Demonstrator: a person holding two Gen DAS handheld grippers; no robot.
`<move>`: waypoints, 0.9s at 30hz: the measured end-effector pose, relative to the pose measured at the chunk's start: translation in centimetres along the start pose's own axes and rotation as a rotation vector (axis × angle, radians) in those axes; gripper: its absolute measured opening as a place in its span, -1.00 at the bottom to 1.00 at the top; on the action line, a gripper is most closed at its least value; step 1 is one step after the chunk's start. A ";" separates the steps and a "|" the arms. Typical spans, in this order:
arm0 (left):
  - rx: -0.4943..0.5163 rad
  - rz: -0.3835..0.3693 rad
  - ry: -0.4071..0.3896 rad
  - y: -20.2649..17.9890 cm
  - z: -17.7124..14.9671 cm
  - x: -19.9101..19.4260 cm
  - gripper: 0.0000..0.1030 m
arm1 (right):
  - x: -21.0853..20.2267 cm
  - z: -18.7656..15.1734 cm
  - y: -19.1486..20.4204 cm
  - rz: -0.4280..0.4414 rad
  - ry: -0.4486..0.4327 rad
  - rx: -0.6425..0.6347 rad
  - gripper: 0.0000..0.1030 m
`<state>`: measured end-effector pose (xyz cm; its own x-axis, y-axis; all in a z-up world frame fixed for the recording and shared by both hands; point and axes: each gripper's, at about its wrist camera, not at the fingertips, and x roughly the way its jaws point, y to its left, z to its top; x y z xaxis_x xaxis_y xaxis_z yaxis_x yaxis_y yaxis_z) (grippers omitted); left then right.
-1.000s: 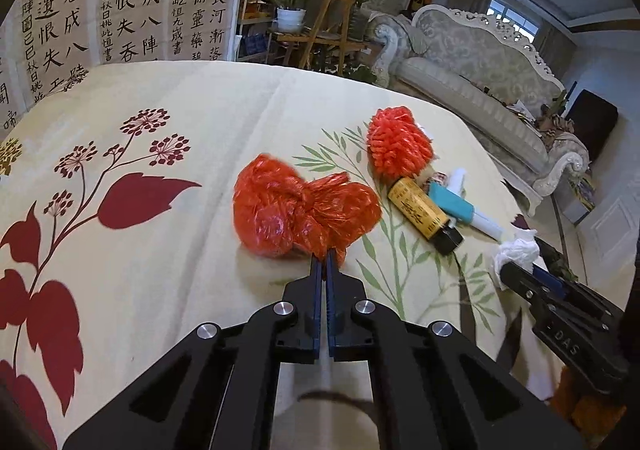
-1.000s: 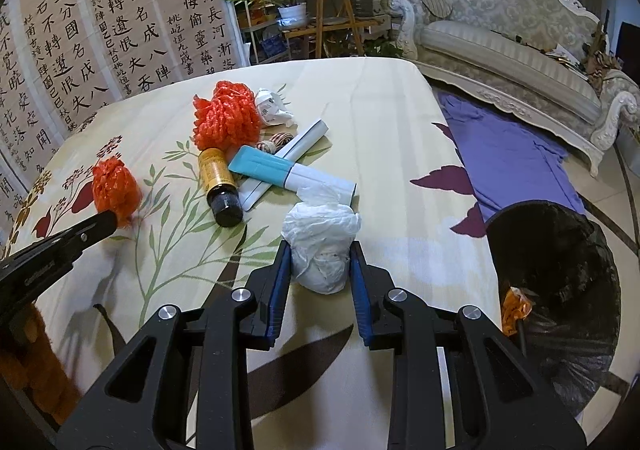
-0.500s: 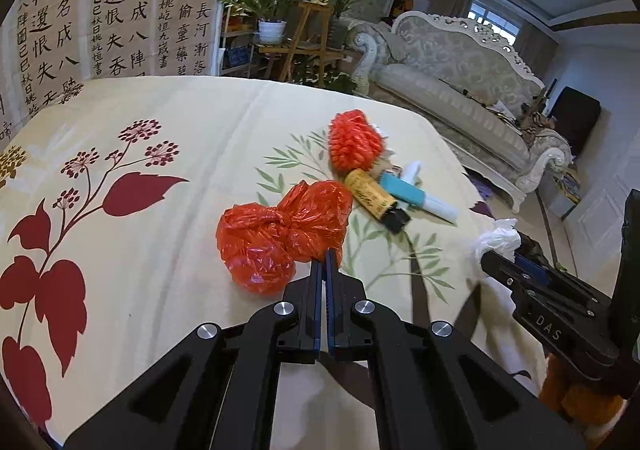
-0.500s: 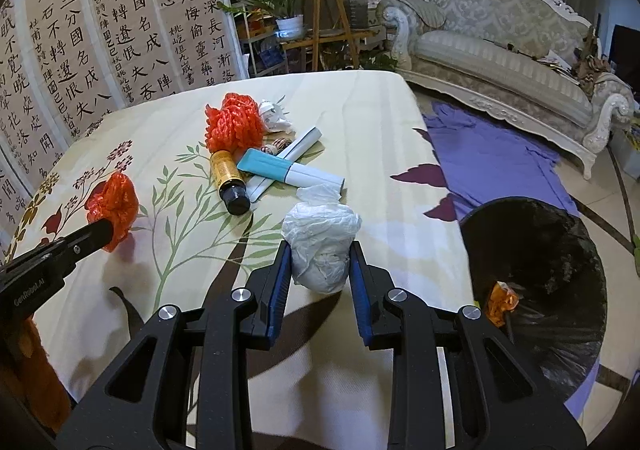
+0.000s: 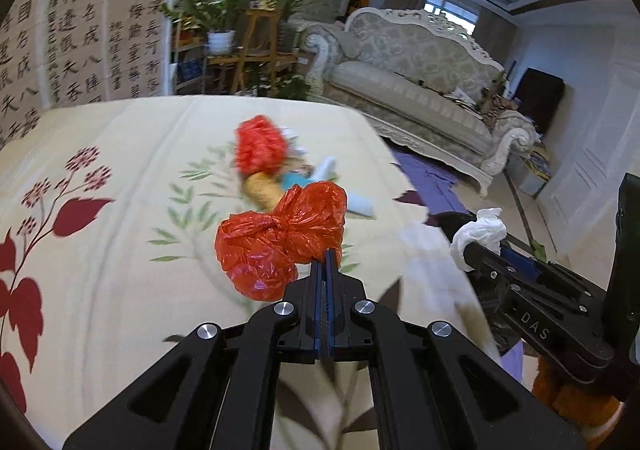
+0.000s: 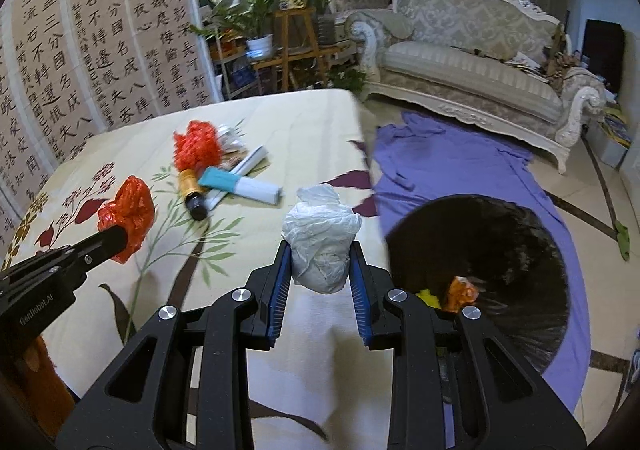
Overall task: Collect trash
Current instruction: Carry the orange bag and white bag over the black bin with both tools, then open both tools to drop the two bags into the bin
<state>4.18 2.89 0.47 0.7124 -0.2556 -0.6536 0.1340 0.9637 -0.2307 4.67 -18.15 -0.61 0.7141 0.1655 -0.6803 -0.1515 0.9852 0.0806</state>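
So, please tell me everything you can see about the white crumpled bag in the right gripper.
The white crumpled bag looks like thin, wrinkled plastic, bunched into a rounded lump with a loose twisted peak on top. The right gripper is shut on it, one blue-padded finger pressing each side. It hangs clear of the tablecloth, near the table's edge, with the black-lined bin to its right. The left wrist view shows it too.

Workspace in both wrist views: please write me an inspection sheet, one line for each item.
Surface: table under a cream floral cloth.
Job's things: red plastic bag; white crumpled bag; black-lined bin on the floor with scraps inside.
Clutter: red mesh ball, amber bottle, teal-white tube.
Grippers: left gripper shut on the red bag; right gripper clamps the white bag.
Cables: nothing seen.
Surroundings: sofa, purple cloth, plants, calligraphy screen.
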 end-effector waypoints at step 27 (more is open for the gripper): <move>0.287 -0.212 0.052 -16.1 0.6 8.2 -0.96 | -0.7 -1.0 -14.6 -0.224 -0.037 0.218 -0.45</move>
<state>8.25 -14.69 -0.77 0.6127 -0.4485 -0.6507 0.4685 0.8692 -0.1580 5.71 -32.70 -2.07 0.7382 -0.0596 -0.6720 0.1599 0.9832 0.0884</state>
